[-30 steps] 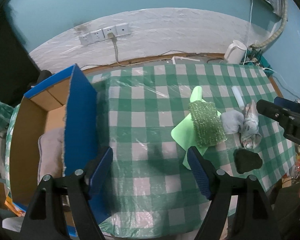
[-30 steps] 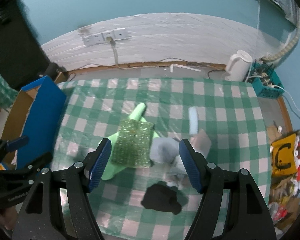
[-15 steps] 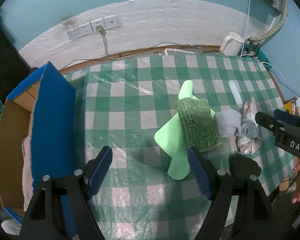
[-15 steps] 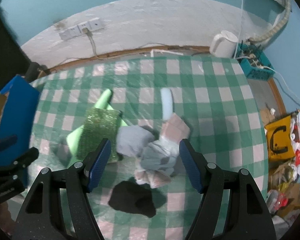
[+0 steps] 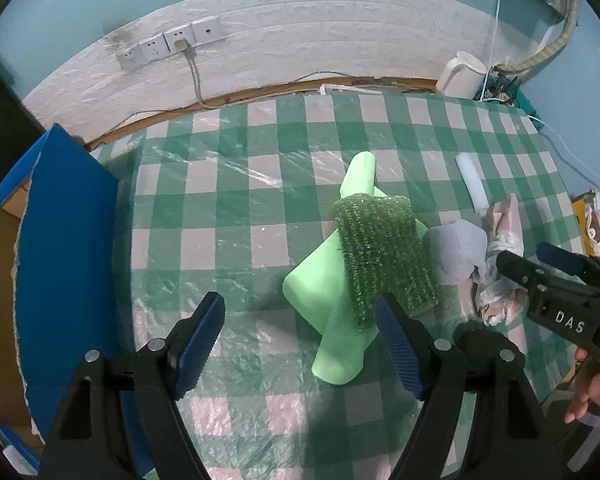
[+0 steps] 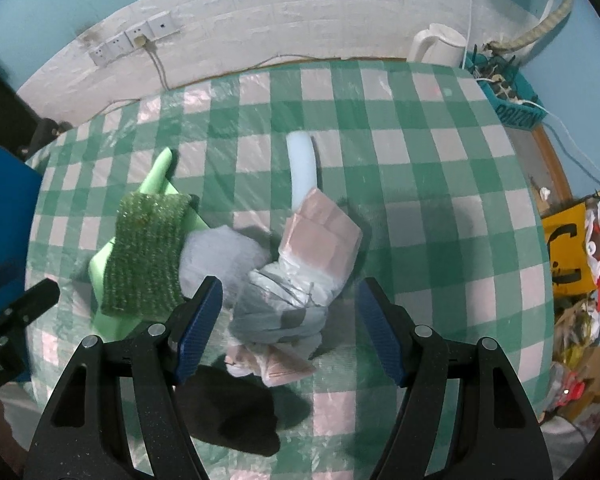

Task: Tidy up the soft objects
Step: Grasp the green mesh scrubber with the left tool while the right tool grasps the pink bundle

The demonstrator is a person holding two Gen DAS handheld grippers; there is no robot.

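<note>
On the green checked tablecloth (image 5: 228, 208) lies a pile of soft things. A green turf patch (image 5: 384, 256) rests on a light green foam sheet (image 5: 328, 280). Beside them are a grey cloth (image 5: 456, 252), a plastic-wrapped bundle (image 6: 300, 280), a pale foam tube (image 6: 304, 164) and a black cloth (image 6: 228, 412). My left gripper (image 5: 300, 344) hangs open above the table, its right finger near the turf's front corner. My right gripper (image 6: 290, 328) is open over the bundle, which shows between its fingers; no pad presses on it. The turf patch (image 6: 148, 256) lies to its left.
An open blue cardboard box (image 5: 60, 240) stands off the table's left end. At the back wall are a white kettle (image 5: 460, 72), a socket strip (image 5: 172, 44) and a teal basket (image 6: 512, 92). A yellow bag (image 6: 568, 236) and clutter sit past the right edge.
Both grippers have come down closer to the table. The left one shifted right, away from the box toward the green sheet. The right one shifted right from the turf to over the wrapped bundle.
</note>
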